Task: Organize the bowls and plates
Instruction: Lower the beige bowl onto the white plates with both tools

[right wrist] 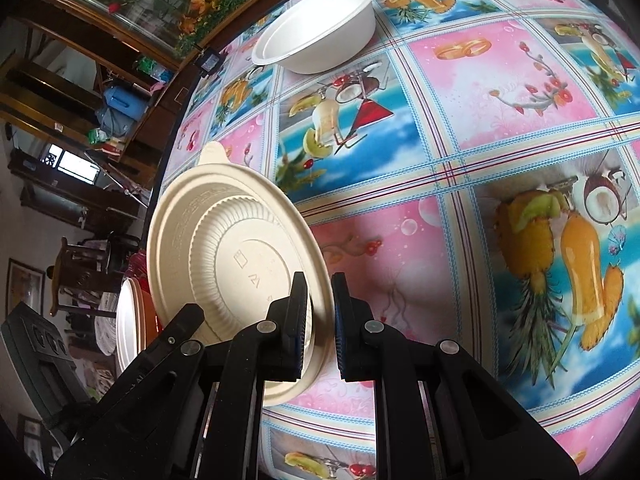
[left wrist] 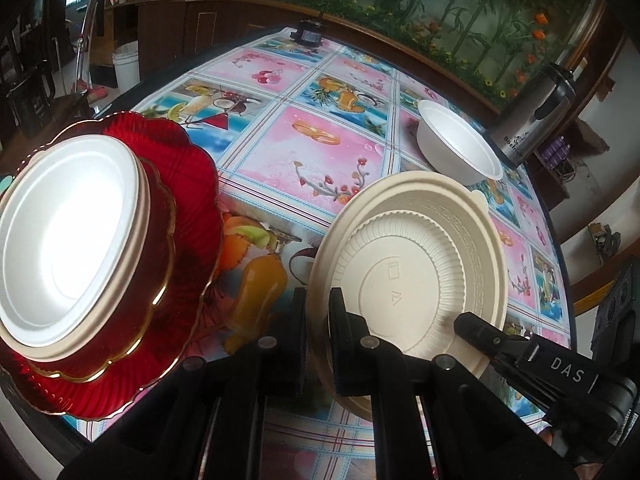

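Observation:
A cream plastic plate (left wrist: pixel 412 264) is held tilted above the table, its ribbed underside showing. My left gripper (left wrist: pixel 318 320) is shut on its near rim. My right gripper (right wrist: pixel 320 312) is shut on the opposite rim of the same plate (right wrist: pixel 224 248); its tip shows in the left wrist view (left wrist: pixel 476 326). At the left a red scalloped plate (left wrist: pixel 192 208) carries a red gold-rimmed bowl (left wrist: pixel 156 248) with a white bowl (left wrist: pixel 68 236) nested inside. A loose white bowl (left wrist: pixel 460 144) stands at the far right of the table, and it also shows in the right wrist view (right wrist: pixel 320 28).
The round table has a fruit-pattern cloth (left wrist: pixel 304 136). A steel thermos jug (left wrist: pixel 536 116) stands at the far right edge beside the white bowl. A small black device (left wrist: pixel 308 34) sits at the far edge. Cabinets and a white bucket (left wrist: pixel 126 66) lie beyond.

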Available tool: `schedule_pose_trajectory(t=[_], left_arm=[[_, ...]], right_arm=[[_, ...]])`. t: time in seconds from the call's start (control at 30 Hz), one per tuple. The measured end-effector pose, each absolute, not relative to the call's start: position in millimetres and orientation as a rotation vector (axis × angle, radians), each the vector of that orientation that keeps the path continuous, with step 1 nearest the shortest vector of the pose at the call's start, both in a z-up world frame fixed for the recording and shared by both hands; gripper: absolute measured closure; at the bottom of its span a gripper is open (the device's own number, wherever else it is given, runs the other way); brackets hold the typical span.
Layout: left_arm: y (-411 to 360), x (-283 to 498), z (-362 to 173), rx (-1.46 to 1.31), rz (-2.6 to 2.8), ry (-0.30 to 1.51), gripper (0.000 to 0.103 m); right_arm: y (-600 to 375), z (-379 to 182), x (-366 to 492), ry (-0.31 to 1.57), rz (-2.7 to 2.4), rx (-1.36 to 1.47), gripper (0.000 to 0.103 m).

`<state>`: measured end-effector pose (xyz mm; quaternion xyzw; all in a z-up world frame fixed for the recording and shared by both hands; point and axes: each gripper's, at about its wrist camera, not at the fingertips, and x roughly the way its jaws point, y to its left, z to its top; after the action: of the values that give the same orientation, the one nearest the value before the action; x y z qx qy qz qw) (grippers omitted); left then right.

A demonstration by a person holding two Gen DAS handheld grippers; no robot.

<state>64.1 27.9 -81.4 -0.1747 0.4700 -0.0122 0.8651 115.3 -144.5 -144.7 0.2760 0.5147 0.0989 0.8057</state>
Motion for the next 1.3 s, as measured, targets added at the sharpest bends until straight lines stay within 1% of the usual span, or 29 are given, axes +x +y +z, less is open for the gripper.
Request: schedule_pose_trajectory(t=[0.3, 0.5, 0.7, 0.87, 1.03, 1.3], left_arm=[[30, 59, -78, -0.335, -0.018, 0.961, 0.094], [34, 52, -70, -0.302, -0.015, 0.929, 0.094], [53, 40, -39, -0.269, -0.007, 0.849, 0.093], [93, 28, -8, -0.239, 0.04, 0.79, 0.092], [130, 24, -7, -0.216, 0.082, 0.847, 0.088], [174, 19, -31, -0.291, 0.124, 0.917, 0.087]], right_arm=[[-137, -146, 116, 1.106, 0.219, 0.595, 0.091], [-135, -132, 110, 1.08, 0.245, 0.597, 0.091], [-115, -103, 102, 1.033, 0.327, 0.595, 0.091], [-70, -76, 105, 1.0, 0.419, 0.54, 0.091], [-20, -76, 116, 1.021, 0.478, 0.493, 0.091], [34, -105, 128, 1.1, 0.515, 0.444, 0.091]])
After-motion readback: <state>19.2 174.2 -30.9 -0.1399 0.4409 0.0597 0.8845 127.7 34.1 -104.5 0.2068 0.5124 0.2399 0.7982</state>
